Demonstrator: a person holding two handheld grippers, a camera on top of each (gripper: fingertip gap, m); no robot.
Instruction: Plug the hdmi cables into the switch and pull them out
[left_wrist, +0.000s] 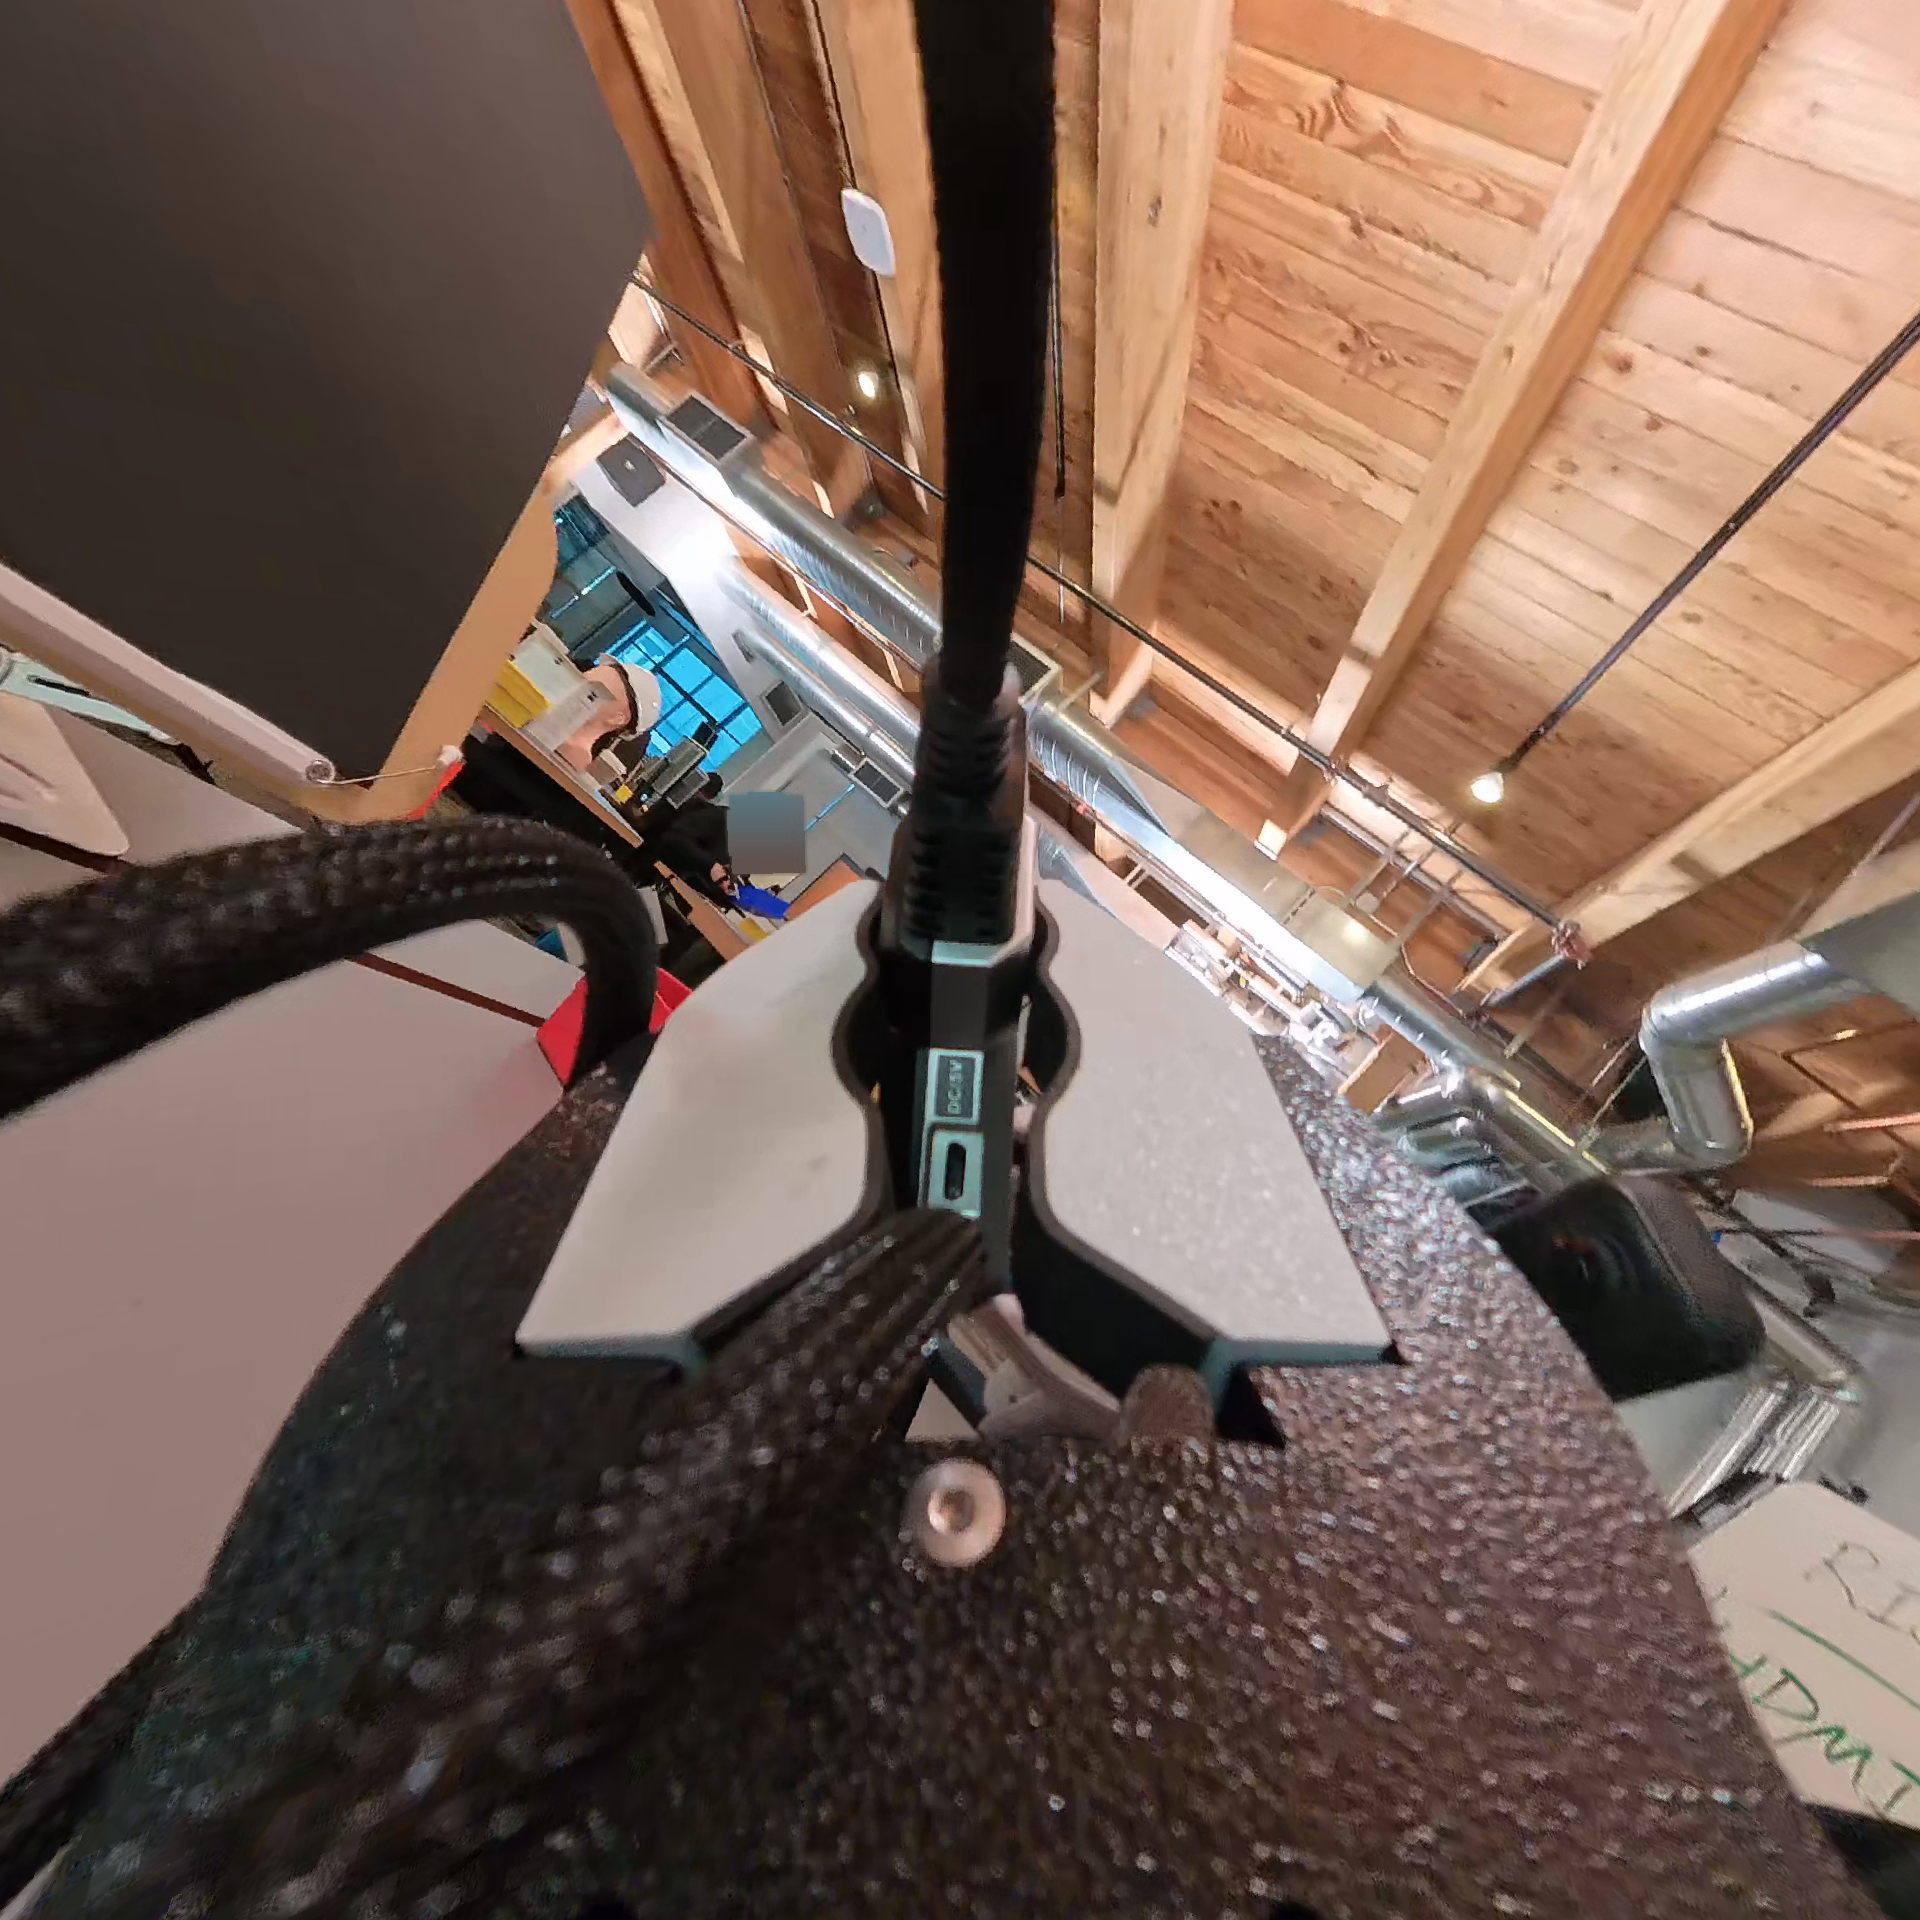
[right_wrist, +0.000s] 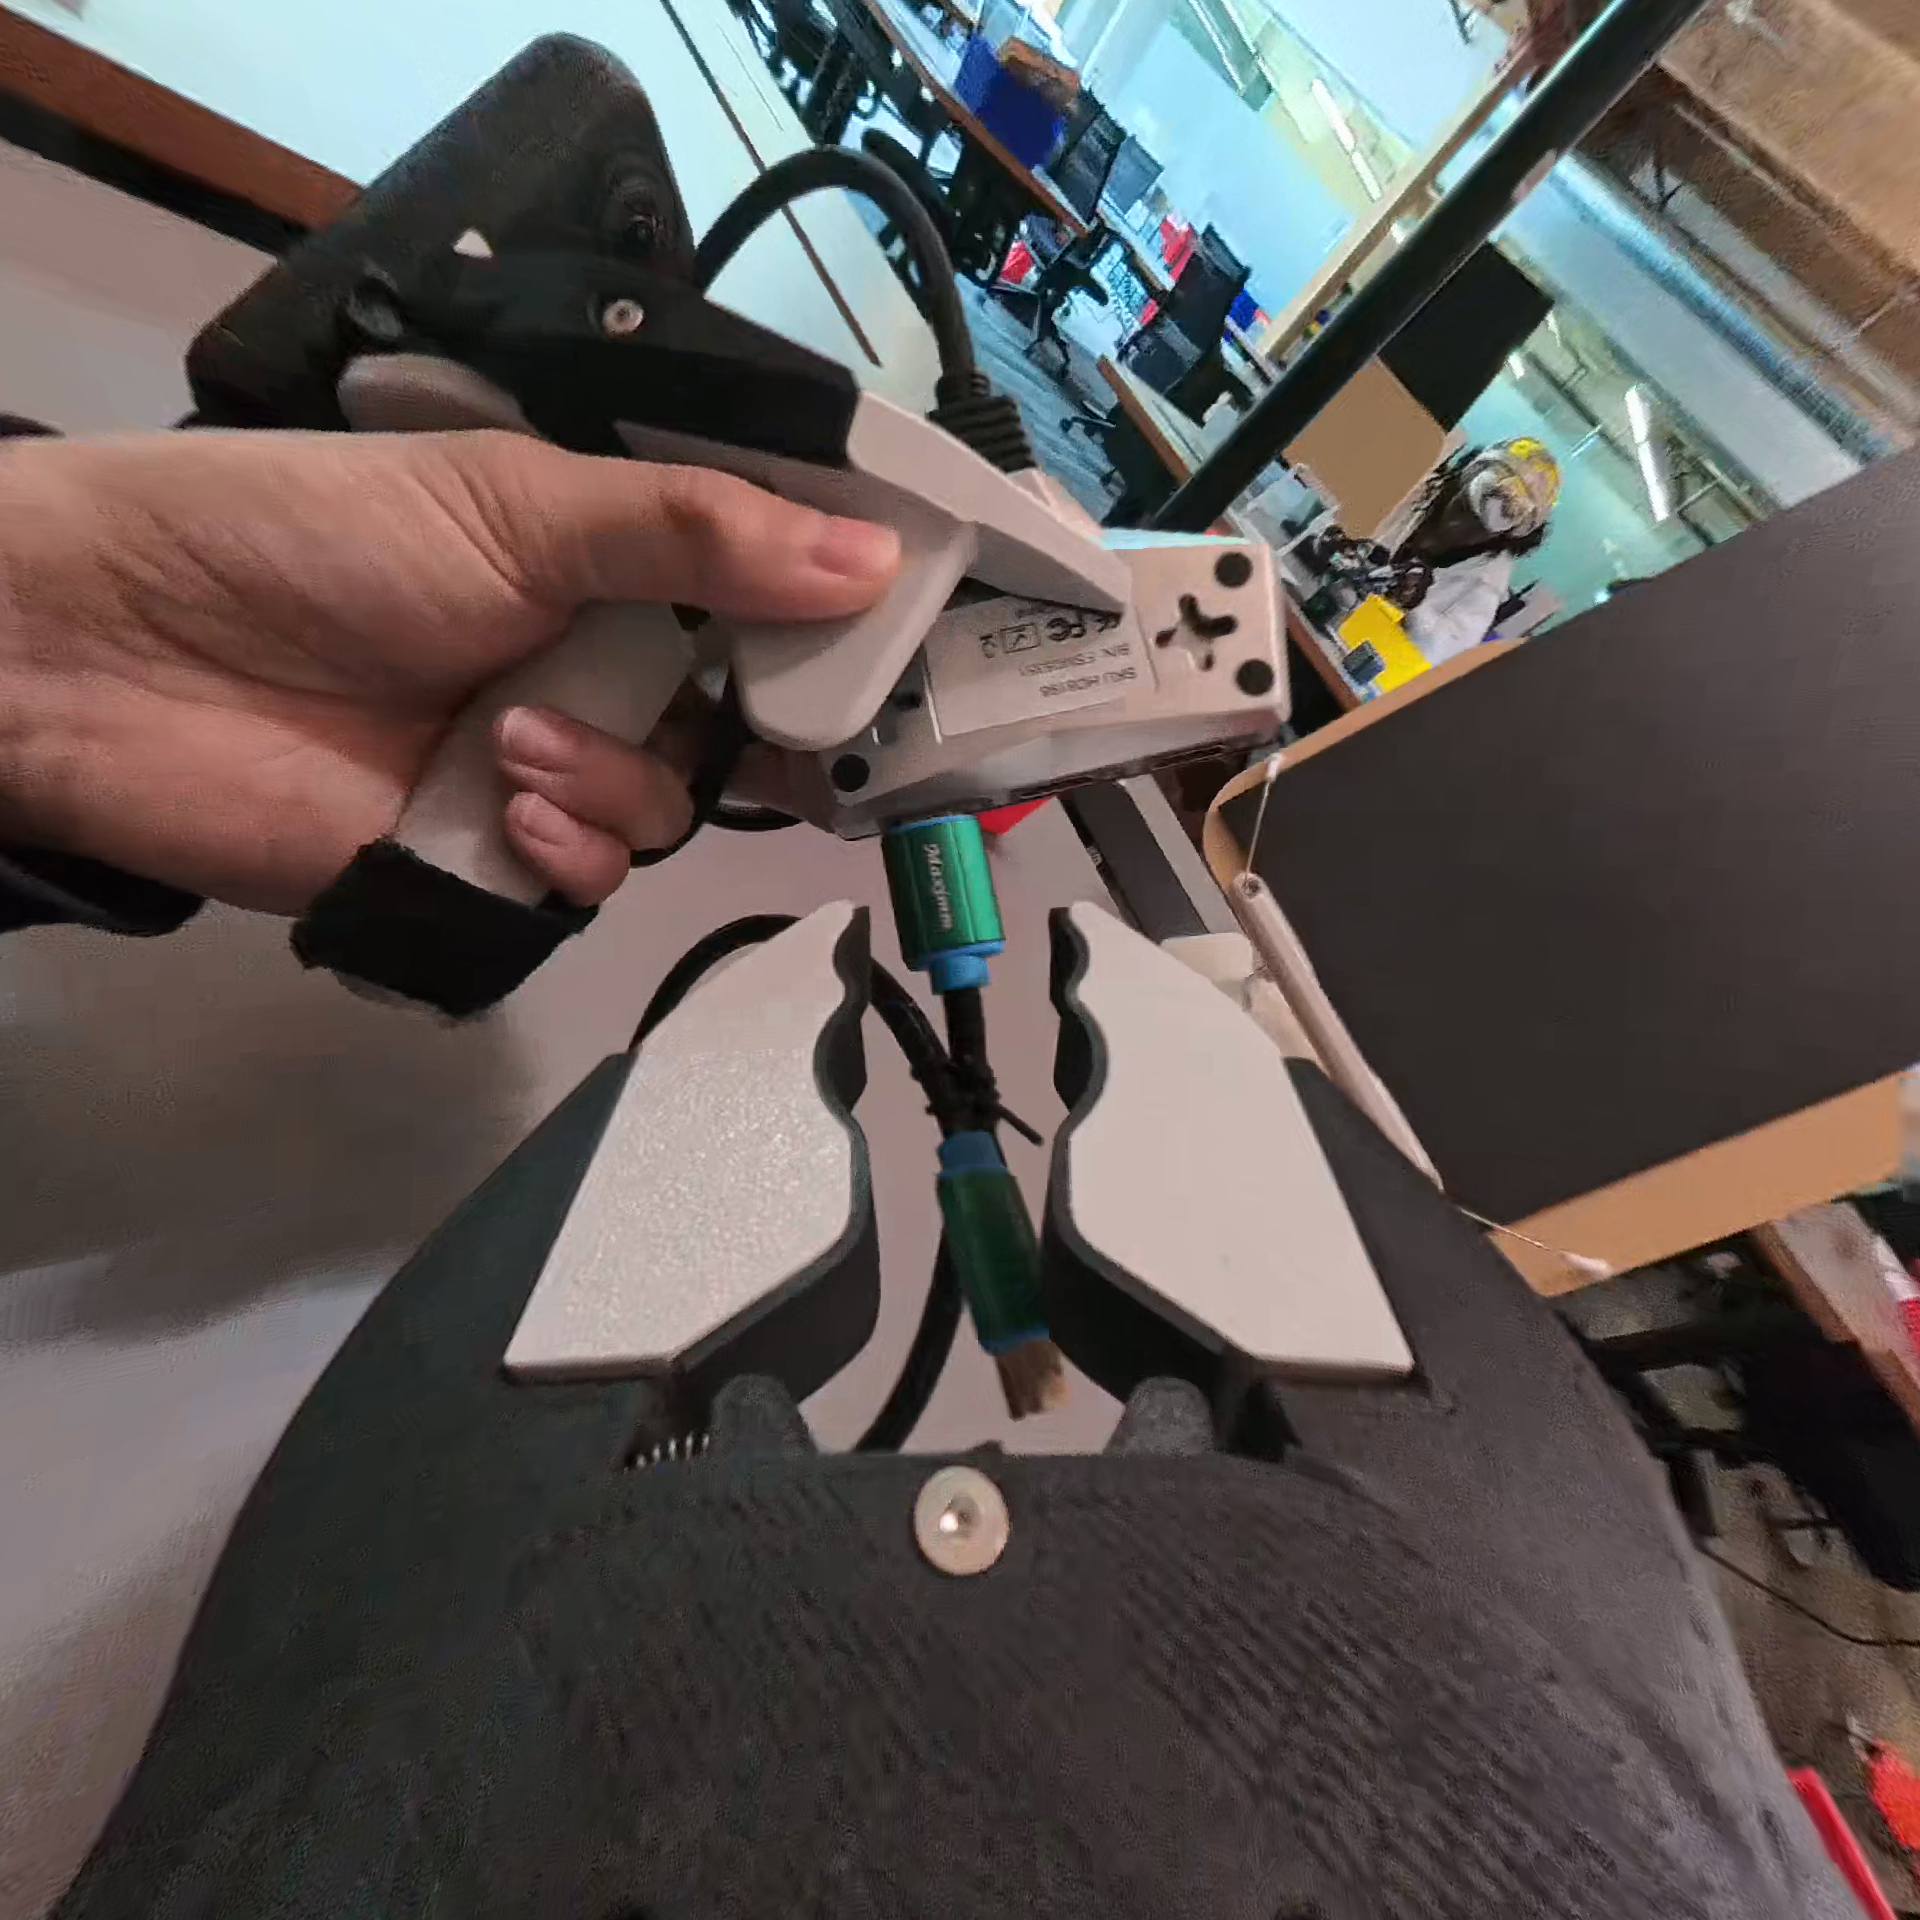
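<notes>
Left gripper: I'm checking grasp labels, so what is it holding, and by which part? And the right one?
The left gripper clamps the switch by its flat faces. The right gripper is open around the green plug, holding nothing.

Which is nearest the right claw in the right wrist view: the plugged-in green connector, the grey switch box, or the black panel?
1. Green metal HDMI connector, just beyond the right claw tips, centre.
2. Grey switch box, directly above it.
3. Black flat panel, off right.
</notes>
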